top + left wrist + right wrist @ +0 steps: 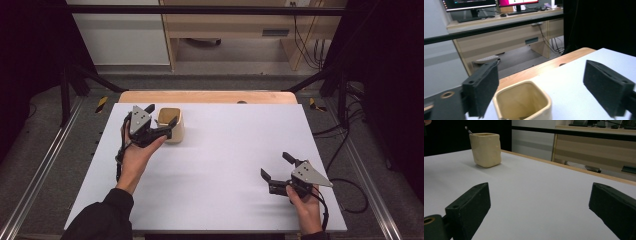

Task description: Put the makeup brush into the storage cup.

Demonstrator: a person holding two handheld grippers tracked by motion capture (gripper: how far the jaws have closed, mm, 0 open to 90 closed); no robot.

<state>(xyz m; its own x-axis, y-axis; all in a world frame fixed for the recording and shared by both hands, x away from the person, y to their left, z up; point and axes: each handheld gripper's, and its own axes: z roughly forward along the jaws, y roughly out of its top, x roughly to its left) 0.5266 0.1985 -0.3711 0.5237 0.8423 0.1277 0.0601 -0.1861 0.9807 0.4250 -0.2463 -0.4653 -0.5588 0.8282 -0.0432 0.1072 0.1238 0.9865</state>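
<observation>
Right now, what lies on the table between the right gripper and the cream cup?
Nothing: in the high view, bare white table stretches from the right gripper to the cream cup; the right gripper view shows the same.

Even overhead light, soft faint shadows, dark surroundings, slightly blurred

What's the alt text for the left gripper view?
A cream square-mouthed cup sits on the white table just below and between the left gripper's open black jaws, untouched. Behind are the table's wooden edge, a desk and monitors.
</observation>
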